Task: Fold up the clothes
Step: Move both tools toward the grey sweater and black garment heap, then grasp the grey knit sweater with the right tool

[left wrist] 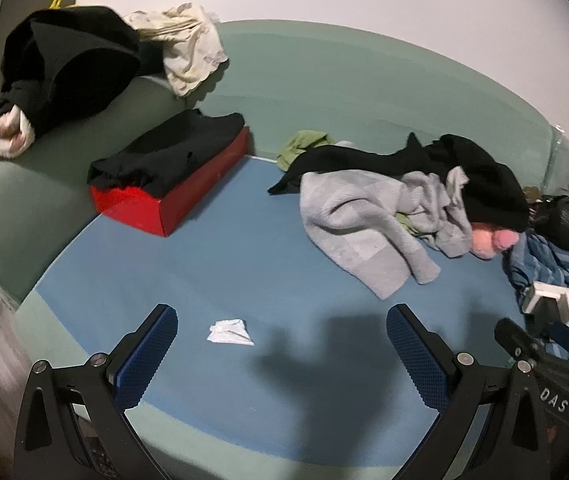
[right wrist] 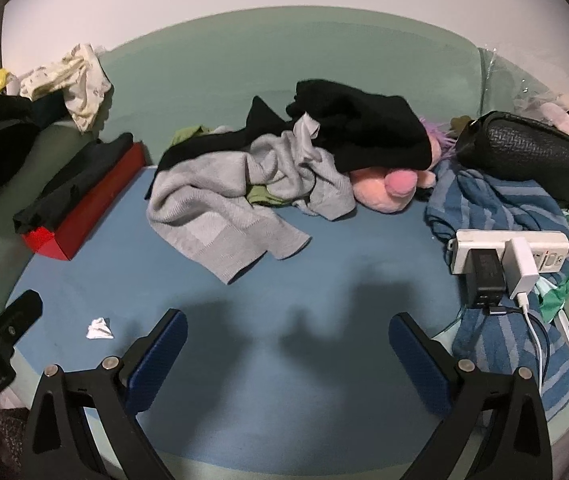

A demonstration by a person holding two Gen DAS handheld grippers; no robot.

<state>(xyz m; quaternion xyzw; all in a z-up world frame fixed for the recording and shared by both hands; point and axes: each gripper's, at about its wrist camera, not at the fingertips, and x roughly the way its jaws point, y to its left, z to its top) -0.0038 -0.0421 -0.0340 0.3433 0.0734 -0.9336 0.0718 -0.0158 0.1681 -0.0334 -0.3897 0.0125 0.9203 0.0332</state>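
Observation:
A crumpled grey knit garment (left wrist: 368, 220) (right wrist: 224, 208) lies on the blue seat cushion (left wrist: 224, 264) (right wrist: 284, 300), with a black garment (left wrist: 464, 172) (right wrist: 364, 128) heaped on it and a green one (left wrist: 304, 144) (right wrist: 264, 196) partly under the pile. My left gripper (left wrist: 282, 354) is open and empty above the front of the cushion. My right gripper (right wrist: 286, 360) is open and empty, also short of the pile. A folded black garment (left wrist: 168, 152) (right wrist: 72, 184) rests on a red box (left wrist: 172, 200) (right wrist: 80, 224).
A pink plush toy (right wrist: 388, 192) lies under the black garment. A blue striped cloth (right wrist: 496, 208), a white power strip (right wrist: 508, 252) with chargers and a black bag (right wrist: 524, 152) are at the right. A white paper scrap (left wrist: 230, 332) (right wrist: 99, 328) lies near the front. Black and cream clothes (left wrist: 188, 48) hang on the left armrest.

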